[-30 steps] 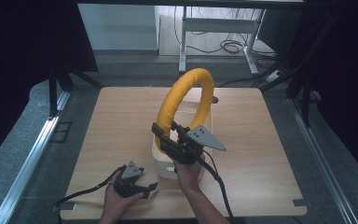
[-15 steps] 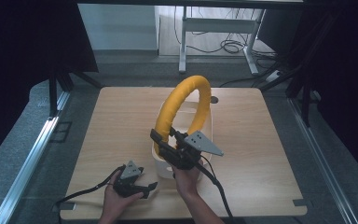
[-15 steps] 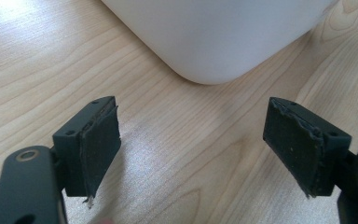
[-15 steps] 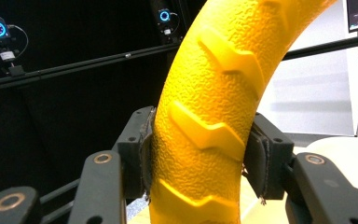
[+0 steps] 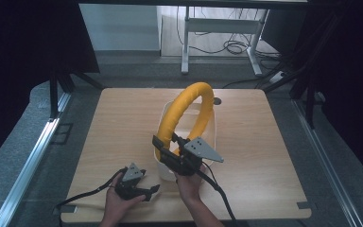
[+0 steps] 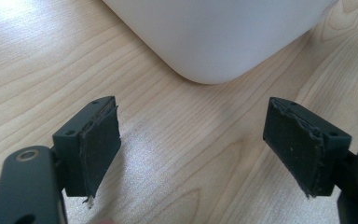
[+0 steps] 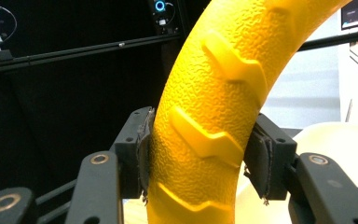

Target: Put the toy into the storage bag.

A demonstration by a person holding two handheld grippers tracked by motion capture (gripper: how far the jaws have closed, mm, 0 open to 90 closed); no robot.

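Observation:
A big yellow ring with raised tread marks (image 5: 203,94) stands upright in a white bin (image 5: 213,135) in the middle of the table. My right gripper (image 5: 166,147) is shut on the ring's near lower part, one pad on each side of the ring (image 7: 214,70). Its jaws have just been opening, with the ring still between them and the pads (image 7: 144,149) touching it. My left gripper (image 5: 152,189) rests low over the wood at the near left. It is open with nothing between its jaws (image 6: 196,149), and it faces a rounded corner of the bin (image 6: 214,37).
The wooden table (image 5: 123,132) has bare surface left and right of the bin. A small dark round hole (image 5: 217,101) sits at the far side behind the ring. Cables trail from both grippers over the near edge. Dark frames and a metal rail surround the table.
The right gripper and the ring have sunk a little and shifted slightly toward the near edge. The left gripper has stayed where it was.

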